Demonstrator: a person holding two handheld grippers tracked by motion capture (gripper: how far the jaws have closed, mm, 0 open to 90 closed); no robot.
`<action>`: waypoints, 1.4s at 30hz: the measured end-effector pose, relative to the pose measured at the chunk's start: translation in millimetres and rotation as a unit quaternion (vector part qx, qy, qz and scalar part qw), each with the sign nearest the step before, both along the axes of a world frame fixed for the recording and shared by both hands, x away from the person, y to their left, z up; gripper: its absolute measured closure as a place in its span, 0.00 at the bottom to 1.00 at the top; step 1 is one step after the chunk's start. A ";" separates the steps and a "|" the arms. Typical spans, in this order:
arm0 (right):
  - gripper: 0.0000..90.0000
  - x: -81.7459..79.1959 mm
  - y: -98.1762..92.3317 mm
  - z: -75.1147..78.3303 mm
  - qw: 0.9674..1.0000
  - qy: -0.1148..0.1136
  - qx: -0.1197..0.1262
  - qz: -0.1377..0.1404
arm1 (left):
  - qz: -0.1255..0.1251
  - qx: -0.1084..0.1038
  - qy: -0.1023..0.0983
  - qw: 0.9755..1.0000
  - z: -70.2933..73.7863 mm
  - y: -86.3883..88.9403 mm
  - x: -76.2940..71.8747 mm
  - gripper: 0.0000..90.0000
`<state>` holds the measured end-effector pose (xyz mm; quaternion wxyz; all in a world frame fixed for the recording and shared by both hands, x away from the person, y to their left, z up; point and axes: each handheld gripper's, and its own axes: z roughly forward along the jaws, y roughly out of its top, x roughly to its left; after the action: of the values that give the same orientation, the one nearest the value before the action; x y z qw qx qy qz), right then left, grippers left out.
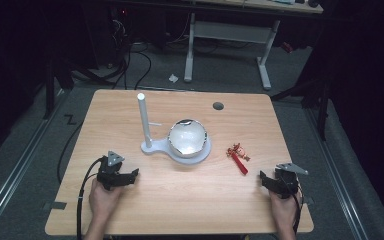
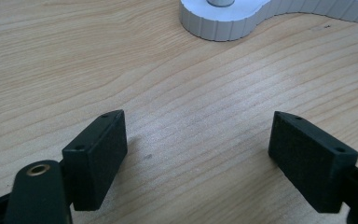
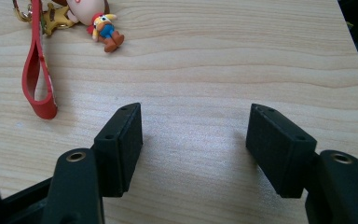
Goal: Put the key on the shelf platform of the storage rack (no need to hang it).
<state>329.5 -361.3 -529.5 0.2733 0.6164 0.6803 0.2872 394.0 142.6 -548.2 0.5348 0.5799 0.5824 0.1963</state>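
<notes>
A: Grippers first: where are they and how do they stand?

B: The left gripper (image 1: 130, 175) sits near the bench (image 1: 190, 210) front edge at about 8 o'clock from the centre, held in a hand (image 1: 104, 200). In the left gripper view its jaws are spread wide with bare wood between them, nothing held. The right gripper (image 1: 266, 178) is at about 4 o'clock, also in a hand (image 1: 283, 209); in the right gripper view its jaws gape wide over bare wood, gripping nothing

A: And the thing nearest to them?

B: A keychain charm (image 1: 237, 154), a small figure with a red strap, lies flat on the bench at about 3 o'clock from the centre. It is at 10 o'clock from the right gripper, near it but apart. In the right gripper view the red strap (image 3: 36, 70) loops down at the upper left, with the little figure (image 3: 105, 30) beside it

A: Anything else on the bench?

B: A white stand (image 1: 152, 148) with an upright post (image 1: 143, 117) near the centre, and a shiny round bowl (image 1: 187, 139) resting on the stand's base at the post's 3 o'clock. The stand's ribbed base edge (image 2: 223, 25) lies at 12 o'clock in the left gripper view, well apart from the jaws
</notes>
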 end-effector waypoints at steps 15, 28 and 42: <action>0.40 0.2 0.4 -0.1 1.000 -0.001 -0.001 -0.002 | -0.001 0.001 0.000 1.000 0.1 0.2 0.0 0.22; 0.39 -1.1 5.1 5.2 1.000 0.009 0.001 0.012 | -0.001 0.000 0.001 1.000 0.2 0.3 0.0 0.22; 0.36 6.0 24.4 28.8 0.997 -0.023 0.023 0.063 | -0.001 0.000 0.002 1.000 0.3 0.4 0.0 0.22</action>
<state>335.6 -336.9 -500.7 0.2559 0.5716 0.7045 0.3338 394.0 143.0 -547.9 0.5341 0.5810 0.5825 0.1946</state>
